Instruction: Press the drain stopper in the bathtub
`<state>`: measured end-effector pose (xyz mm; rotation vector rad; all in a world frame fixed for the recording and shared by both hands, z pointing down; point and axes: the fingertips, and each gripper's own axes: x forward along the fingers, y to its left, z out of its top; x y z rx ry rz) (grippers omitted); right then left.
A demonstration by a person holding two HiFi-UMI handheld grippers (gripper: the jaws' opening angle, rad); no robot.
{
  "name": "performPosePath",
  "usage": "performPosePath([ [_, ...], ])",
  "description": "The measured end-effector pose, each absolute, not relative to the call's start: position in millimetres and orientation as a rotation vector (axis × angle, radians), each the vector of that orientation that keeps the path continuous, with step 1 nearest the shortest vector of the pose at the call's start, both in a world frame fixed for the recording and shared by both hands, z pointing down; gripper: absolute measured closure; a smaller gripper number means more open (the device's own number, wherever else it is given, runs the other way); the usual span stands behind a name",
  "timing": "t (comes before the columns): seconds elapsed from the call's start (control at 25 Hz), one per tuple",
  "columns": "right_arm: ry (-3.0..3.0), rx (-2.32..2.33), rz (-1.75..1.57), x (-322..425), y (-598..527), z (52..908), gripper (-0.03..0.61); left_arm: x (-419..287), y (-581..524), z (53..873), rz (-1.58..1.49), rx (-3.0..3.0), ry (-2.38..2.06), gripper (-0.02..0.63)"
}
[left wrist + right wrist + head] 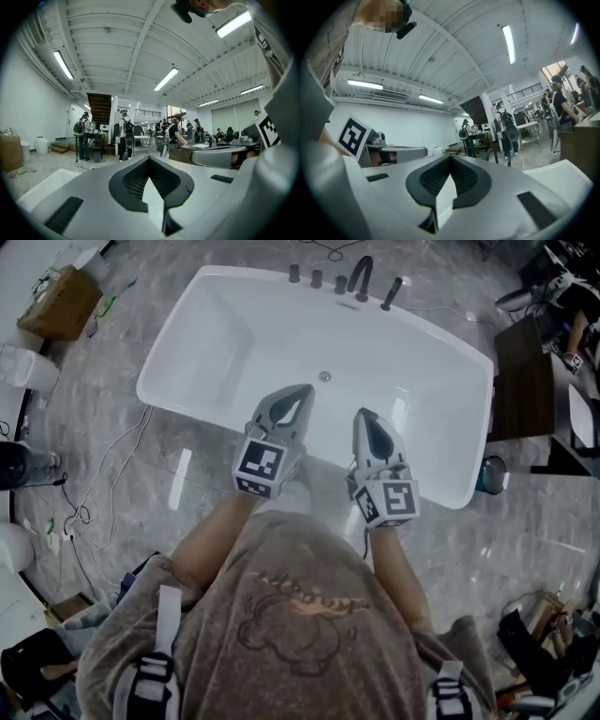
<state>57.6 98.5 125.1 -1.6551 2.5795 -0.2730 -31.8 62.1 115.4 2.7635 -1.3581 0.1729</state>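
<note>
Glossy white bathtub, round metal drain stopper, left tongs and right tongs pinched together, empty

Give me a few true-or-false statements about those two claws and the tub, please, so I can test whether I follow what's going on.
1. The left claw is pressing on the drain stopper. False: it is held up off the stopper, and its own view looks out across the room.
2. The left claw and the right claw are both shut, with nothing between their jaws. True.
3. The faucet stands on the far rim, away from the person. True.
4. The bathtub is black. False: it is white.
</note>
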Motion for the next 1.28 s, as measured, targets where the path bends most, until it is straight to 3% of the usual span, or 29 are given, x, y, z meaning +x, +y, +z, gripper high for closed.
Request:
performPosePath([
  [0.84,2.541,-1.722,-0.343,38,-53,173,0.572,-29,-88,164,0.188,2.785,-1.277,0.609],
  [1.28,2.544,-1.772,-0.357,64,-107,228,0.572,-10,-140,216,0.2,2.735,-1.302,0.609],
])
